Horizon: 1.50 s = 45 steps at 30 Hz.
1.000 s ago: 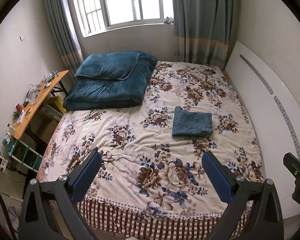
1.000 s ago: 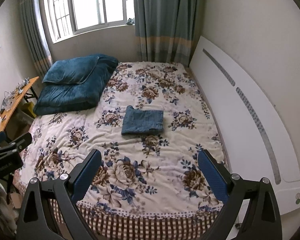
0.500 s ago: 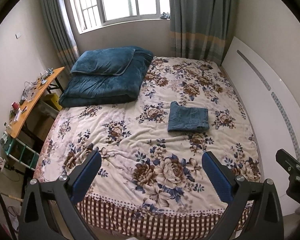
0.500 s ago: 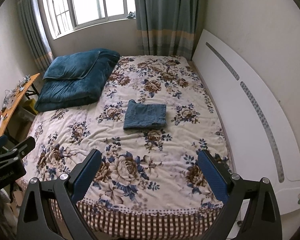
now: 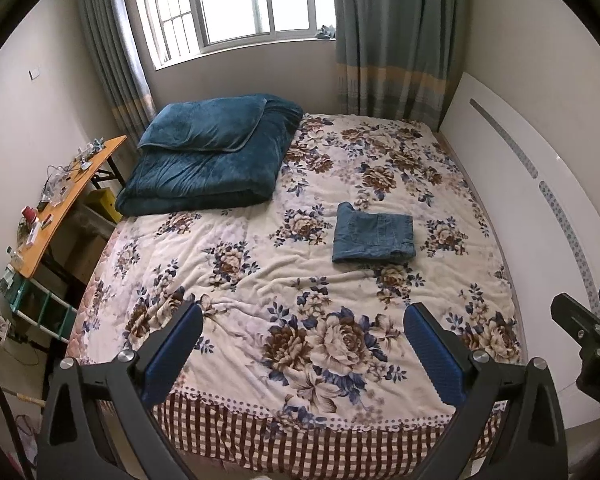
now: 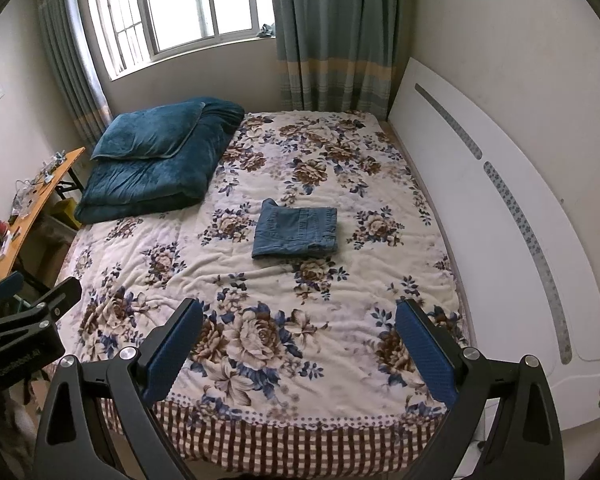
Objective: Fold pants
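Note:
The blue denim pants (image 5: 374, 239) lie folded into a small flat rectangle on the floral bedspread (image 5: 284, 280), right of the bed's middle. They also show in the right wrist view (image 6: 296, 232). My left gripper (image 5: 302, 354) is open and empty, held back above the foot edge of the bed. My right gripper (image 6: 300, 354) is open and empty too, at the same distance. Both are well clear of the pants. The right gripper's body (image 5: 588, 340) shows at the right edge of the left wrist view.
A folded teal quilt with a pillow (image 5: 212, 156) sits at the far left of the bed. A white headboard panel (image 5: 532, 216) leans along the right wall. A cluttered orange side table (image 5: 56, 208) stands left of the bed. A window with curtains (image 5: 252, 0) is behind.
Both grippers have drawn back and risen from the bed, so more of the bed's checked foot edge shows. The folded pants have not moved. Both stay open.

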Each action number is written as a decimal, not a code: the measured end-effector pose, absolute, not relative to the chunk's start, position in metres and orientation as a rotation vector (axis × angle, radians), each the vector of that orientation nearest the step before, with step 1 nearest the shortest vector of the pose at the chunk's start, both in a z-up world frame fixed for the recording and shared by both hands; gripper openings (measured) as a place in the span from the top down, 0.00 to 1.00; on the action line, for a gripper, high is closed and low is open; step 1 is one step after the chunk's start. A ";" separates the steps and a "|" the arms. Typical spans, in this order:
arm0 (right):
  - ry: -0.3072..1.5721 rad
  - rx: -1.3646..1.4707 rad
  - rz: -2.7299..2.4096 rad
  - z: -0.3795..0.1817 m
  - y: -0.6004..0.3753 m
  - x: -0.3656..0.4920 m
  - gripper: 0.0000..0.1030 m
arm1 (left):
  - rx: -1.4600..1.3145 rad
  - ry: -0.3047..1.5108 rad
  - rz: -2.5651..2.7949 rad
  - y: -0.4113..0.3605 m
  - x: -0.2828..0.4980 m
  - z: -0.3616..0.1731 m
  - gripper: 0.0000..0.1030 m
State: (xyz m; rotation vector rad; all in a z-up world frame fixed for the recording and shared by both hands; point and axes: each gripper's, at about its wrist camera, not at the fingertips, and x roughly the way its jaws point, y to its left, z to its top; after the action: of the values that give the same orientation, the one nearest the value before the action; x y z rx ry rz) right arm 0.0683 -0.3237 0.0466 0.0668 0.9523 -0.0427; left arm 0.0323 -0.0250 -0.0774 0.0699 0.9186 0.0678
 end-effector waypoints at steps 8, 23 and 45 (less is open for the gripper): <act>0.952 0.069 -0.044 0.047 -0.323 0.066 0.04 | 0.073 0.919 0.066 -0.025 0.033 -0.076 0.00; 0.961 0.084 -0.028 0.047 -0.327 0.060 0.04 | 0.081 0.920 0.051 -0.031 0.024 -0.073 0.00; 0.961 0.085 -0.034 0.046 -0.329 0.055 0.04 | 0.088 0.914 0.046 -0.032 0.019 -0.069 0.00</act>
State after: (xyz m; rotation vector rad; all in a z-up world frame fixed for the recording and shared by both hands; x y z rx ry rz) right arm 0.0548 -0.3294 0.0457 0.0854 0.9609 -0.0339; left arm 0.0195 -0.0322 -0.0689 0.0884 0.9143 0.0461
